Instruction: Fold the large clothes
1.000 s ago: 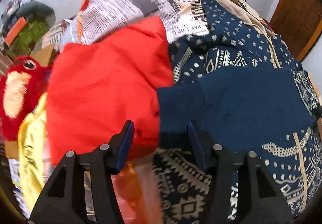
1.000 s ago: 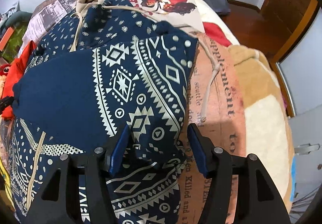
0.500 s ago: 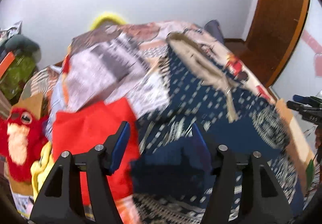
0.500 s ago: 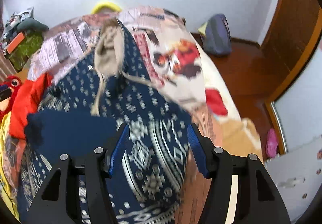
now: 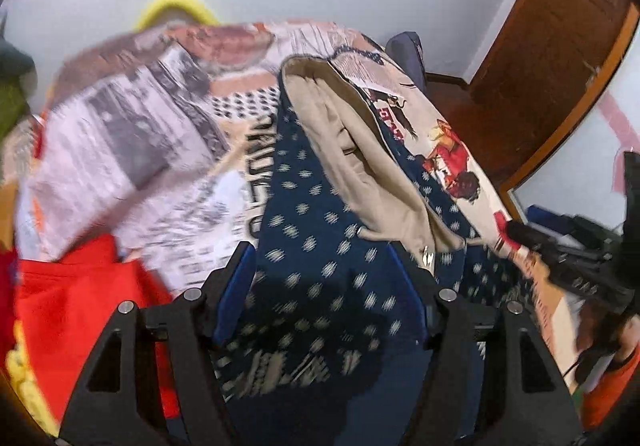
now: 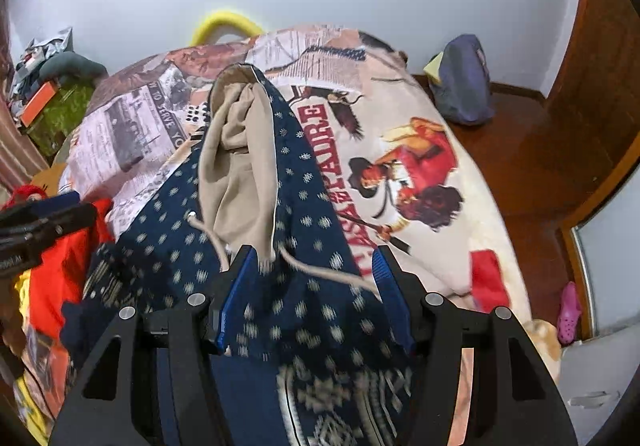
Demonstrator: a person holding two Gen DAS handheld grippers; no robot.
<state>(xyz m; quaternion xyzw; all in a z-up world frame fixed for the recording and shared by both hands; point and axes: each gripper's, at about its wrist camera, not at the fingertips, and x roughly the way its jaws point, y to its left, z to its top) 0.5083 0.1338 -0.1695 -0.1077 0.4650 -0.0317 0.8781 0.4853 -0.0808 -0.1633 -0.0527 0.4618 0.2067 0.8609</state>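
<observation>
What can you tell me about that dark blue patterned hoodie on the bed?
The hoodie is navy, soft-looking fabric dotted with small pale motifs, with wider geometric bands lower down. Its hood lies open, showing a beige lining, and a beige drawstring trails from it. It lies rumpled on the printed bedspread, beside a red garment. The left gripper and right gripper straddle it; whether they grip it is unclear.

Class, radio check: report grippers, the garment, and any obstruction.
Left gripper and right gripper open, jaws astride cloth, not pinching. Navy patterned hoodie spread on printed bedspread. Red garment alongside, touching.
</observation>
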